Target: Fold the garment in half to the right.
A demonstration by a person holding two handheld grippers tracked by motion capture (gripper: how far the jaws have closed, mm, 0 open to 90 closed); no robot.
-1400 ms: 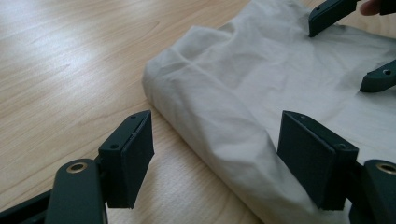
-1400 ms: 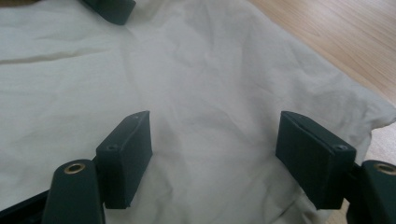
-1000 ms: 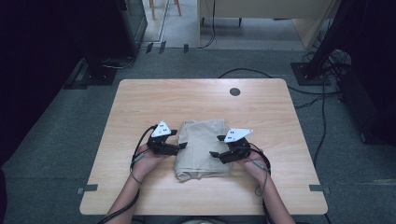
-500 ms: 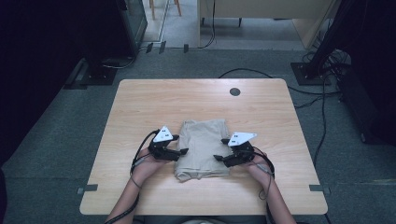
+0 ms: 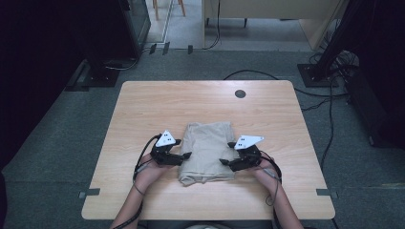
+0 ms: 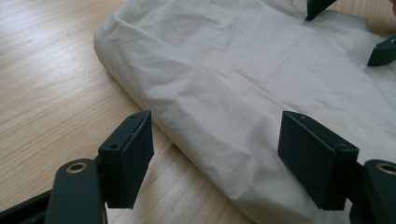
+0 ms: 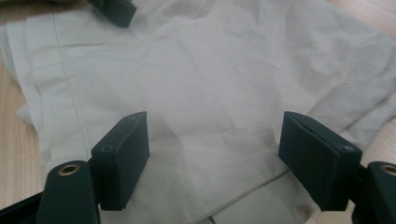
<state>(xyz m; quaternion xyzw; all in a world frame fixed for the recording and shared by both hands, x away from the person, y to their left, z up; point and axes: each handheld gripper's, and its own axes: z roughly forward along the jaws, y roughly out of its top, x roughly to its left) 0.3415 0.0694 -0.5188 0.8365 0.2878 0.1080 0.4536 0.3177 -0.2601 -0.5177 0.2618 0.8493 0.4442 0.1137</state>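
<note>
Both tongs gape wide, level, pointing inward: left tongs [image 5: 185,156], right tongs [image 5: 224,162] flanking folded cloth [image 5: 206,150].

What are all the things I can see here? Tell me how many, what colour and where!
Folded cloth: one, beige, lying on the near half of the table between the two grippers.
Table: one, light wood, in the middle of the room.
Round hole cover: one, dark, set in the table's far right part.
Floor: grey carpet, all around the table.
Cables: several, black, on the floor to the right of the table.
Left gripper: one, black with a grey three-cornered plate, at the cloth's left edge, jaws open.
Right gripper: one, black with a grey plate, at the cloth's right edge, jaws open over the cloth.
Forearms: two, coming in from the bottom edge.
</note>
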